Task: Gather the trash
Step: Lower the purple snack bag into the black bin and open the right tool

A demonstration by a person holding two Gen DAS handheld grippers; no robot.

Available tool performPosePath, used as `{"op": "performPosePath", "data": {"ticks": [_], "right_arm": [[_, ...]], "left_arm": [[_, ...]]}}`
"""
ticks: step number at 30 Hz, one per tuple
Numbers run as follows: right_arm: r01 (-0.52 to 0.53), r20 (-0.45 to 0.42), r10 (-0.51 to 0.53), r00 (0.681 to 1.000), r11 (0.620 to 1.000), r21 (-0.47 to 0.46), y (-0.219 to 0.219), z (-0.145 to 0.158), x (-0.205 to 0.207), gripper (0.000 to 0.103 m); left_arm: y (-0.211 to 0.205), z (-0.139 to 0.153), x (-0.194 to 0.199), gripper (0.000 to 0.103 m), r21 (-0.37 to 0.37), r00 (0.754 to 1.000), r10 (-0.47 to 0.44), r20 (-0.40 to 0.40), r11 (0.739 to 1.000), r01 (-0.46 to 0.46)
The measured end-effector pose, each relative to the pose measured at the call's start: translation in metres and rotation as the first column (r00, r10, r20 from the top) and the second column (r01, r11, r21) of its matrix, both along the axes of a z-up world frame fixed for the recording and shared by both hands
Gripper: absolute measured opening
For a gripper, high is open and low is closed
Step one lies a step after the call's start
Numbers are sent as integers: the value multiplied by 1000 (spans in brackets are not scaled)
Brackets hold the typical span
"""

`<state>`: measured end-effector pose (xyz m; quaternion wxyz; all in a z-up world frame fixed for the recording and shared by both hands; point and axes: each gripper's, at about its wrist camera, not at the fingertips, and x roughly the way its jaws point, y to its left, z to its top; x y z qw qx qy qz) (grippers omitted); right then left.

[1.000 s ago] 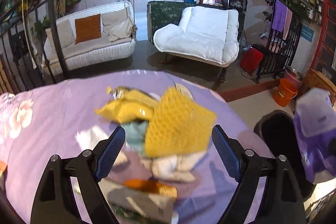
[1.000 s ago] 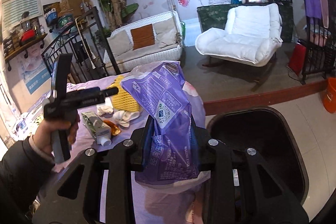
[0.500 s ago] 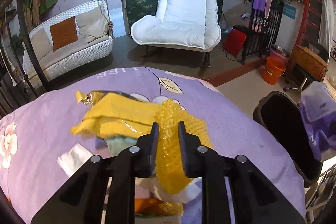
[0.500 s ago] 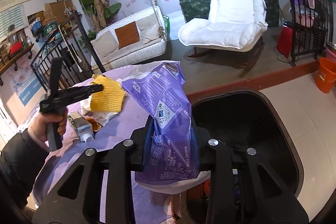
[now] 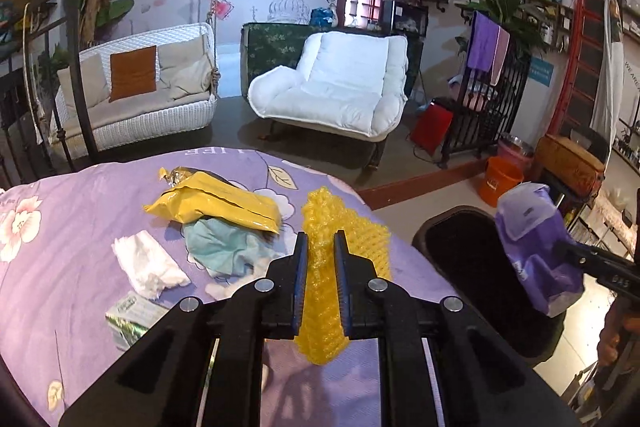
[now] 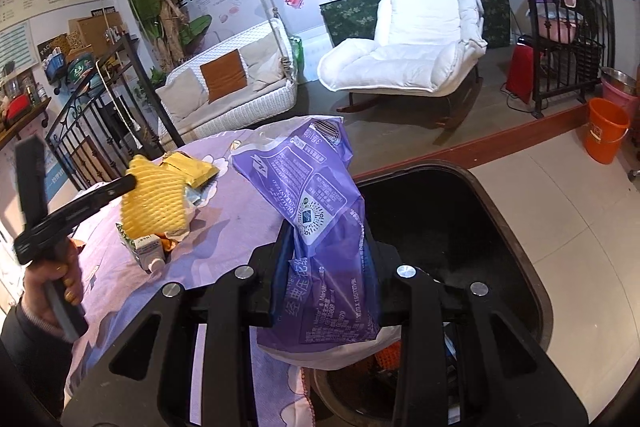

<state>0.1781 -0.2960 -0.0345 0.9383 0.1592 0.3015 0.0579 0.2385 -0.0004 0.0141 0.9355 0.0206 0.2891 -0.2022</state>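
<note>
My left gripper (image 5: pixel 320 247) is shut on a yellow foam net (image 5: pixel 340 231) and holds it lifted above the purple flowered tablecloth (image 5: pixel 60 259); it also shows in the right wrist view (image 6: pixel 154 199). My right gripper (image 6: pixel 326 227) is shut on a purple plastic bag (image 6: pixel 316 195) at the rim of the black trash bin (image 6: pixel 460 219); the bag also shows in the left wrist view (image 5: pixel 536 247), over the bin (image 5: pixel 460 251). A yellow wrapper (image 5: pixel 216 203), a teal cloth (image 5: pixel 220 247), a white tissue (image 5: pixel 148 263) and a small carton (image 5: pixel 132 315) lie on the table.
The bin stands on the tiled floor right of the table and holds some trash. An orange bucket (image 6: pixel 606 131) stands further right. A white armchair (image 5: pixel 340 87) and a wicker swing sofa (image 5: pixel 136 95) are behind the table.
My left gripper closed on the yellow foam net and lifted it off the pile, uncovering the teal cloth. My right gripper moved the purple bag toward the bin.
</note>
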Motion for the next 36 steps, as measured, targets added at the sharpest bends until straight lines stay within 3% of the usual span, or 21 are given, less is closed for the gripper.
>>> {"op": "performPosePath", "data": {"ticks": [11, 24, 28, 33, 36], "right_arm": [[57, -38, -57, 998, 998, -14, -21, -8, -11, 32], [133, -170, -133, 976, 991, -9, -38, -56, 6, 34], [159, -218, -152, 964, 987, 13, -43, -75, 15, 54], [173, -224, -167, 960, 985, 11, -45, -81, 10, 54], [193, -192, -193, 962, 981, -21, -48, -73, 1, 60]], "left_arm": [[-44, 3, -50, 14, 1, 998, -53, 31, 999, 53], [-99, -10, -77, 14, -33, 989, -145, 12, 989, 145], [-111, -14, -79, 14, -27, 986, -164, 1, 986, 164], [-123, -21, -78, 14, -14, 983, -182, -18, 983, 182], [-133, -26, -78, 14, -6, 981, -193, -31, 981, 193]]}}
